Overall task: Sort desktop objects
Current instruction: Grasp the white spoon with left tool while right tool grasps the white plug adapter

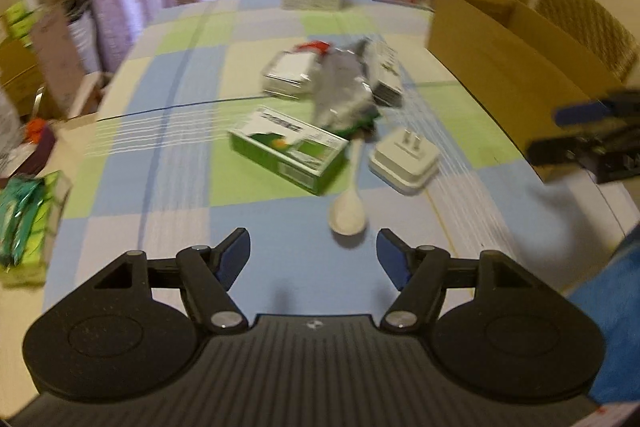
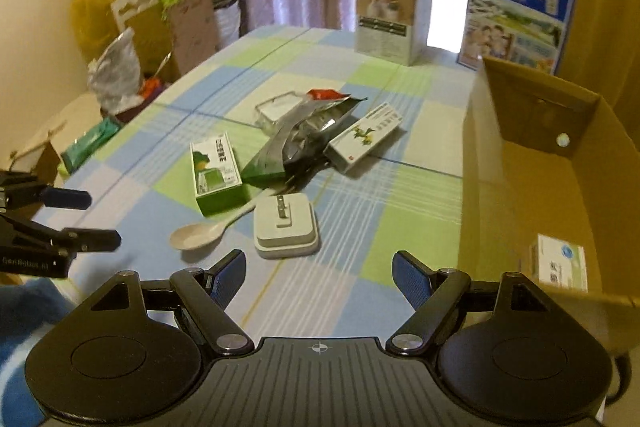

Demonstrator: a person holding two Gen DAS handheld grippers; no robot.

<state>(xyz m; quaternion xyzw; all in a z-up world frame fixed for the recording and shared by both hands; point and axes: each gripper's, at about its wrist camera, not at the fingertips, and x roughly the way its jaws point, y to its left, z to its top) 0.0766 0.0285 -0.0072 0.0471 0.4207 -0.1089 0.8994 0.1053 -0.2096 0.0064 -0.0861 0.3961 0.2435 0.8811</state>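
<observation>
Both my left gripper [image 1: 314, 253] and right gripper [image 2: 318, 277] are spread wide with nothing inside, so I think I pinch the light, hard white spoon [image 2: 200, 233] by its thin handle.

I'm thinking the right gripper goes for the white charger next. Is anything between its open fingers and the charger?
Nothing visible stands in the way. The right gripper is open over bare tablecloth, with the white charger just ahead. The white spoon lies to the charger's left, off that line.
</observation>
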